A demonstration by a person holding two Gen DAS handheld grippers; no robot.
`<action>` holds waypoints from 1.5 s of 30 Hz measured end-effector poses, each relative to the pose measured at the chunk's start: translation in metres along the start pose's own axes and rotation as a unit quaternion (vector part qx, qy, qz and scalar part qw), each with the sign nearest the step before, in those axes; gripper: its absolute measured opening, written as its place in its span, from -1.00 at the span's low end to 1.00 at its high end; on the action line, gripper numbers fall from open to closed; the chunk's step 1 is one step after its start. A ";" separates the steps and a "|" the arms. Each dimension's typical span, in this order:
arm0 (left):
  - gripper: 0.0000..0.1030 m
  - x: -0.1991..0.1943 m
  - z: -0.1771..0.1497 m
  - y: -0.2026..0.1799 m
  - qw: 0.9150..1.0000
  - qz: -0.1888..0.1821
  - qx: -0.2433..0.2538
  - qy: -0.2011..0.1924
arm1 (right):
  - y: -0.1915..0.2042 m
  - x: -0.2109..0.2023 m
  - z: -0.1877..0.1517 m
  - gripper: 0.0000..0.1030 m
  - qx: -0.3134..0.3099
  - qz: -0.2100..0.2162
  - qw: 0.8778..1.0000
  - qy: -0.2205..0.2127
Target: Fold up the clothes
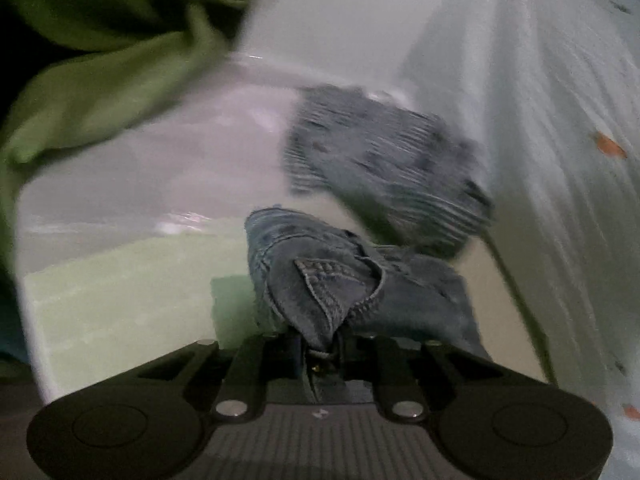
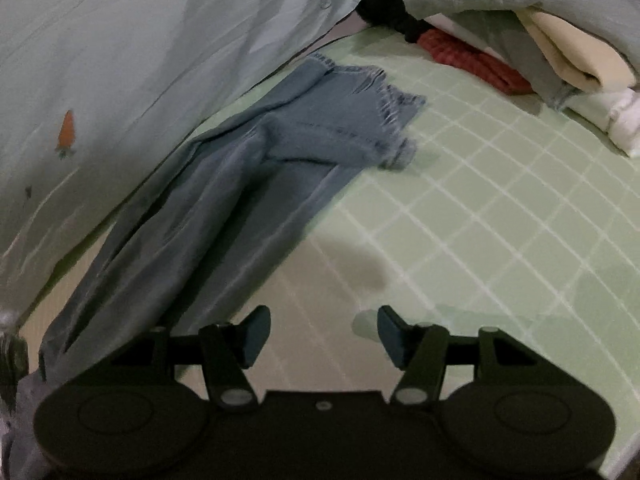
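Note:
Blue jeans [image 2: 256, 160] lie stretched across a light green checked bed sheet [image 2: 500, 216], legs toward the far end with frayed hems. My left gripper [image 1: 320, 344] is shut on a bunched part of the jeans [image 1: 320, 280], lifted above the bed; more denim [image 1: 384, 164] hangs blurred beyond it. My right gripper [image 2: 324, 332] is open and empty, just above the sheet to the right of the jeans' near part.
A pale blue quilt with carrot prints [image 2: 80, 80] lies along the left of the jeans and shows in the left wrist view [image 1: 540, 120]. Folded clothes [image 2: 540, 48] are stacked at the far right. A green cloth [image 1: 100, 60] hangs at the upper left.

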State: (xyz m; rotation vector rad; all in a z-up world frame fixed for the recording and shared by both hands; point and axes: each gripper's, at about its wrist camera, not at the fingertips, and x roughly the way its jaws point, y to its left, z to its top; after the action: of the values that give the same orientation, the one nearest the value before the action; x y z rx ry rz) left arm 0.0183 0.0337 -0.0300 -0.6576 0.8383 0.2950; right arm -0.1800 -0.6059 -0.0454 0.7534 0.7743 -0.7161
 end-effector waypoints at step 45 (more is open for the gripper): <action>-0.64 0.013 -0.036 -0.032 0.991 0.133 0.010 -0.004 | 0.038 0.117 0.095 0.52 -0.153 -0.101 0.982 -0.043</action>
State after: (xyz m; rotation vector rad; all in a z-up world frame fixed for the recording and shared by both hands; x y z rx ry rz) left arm 0.0205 -0.0143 -0.0440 -0.5253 0.9215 0.5281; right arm -0.0572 -0.6936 -0.0807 0.3657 0.8669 -0.7843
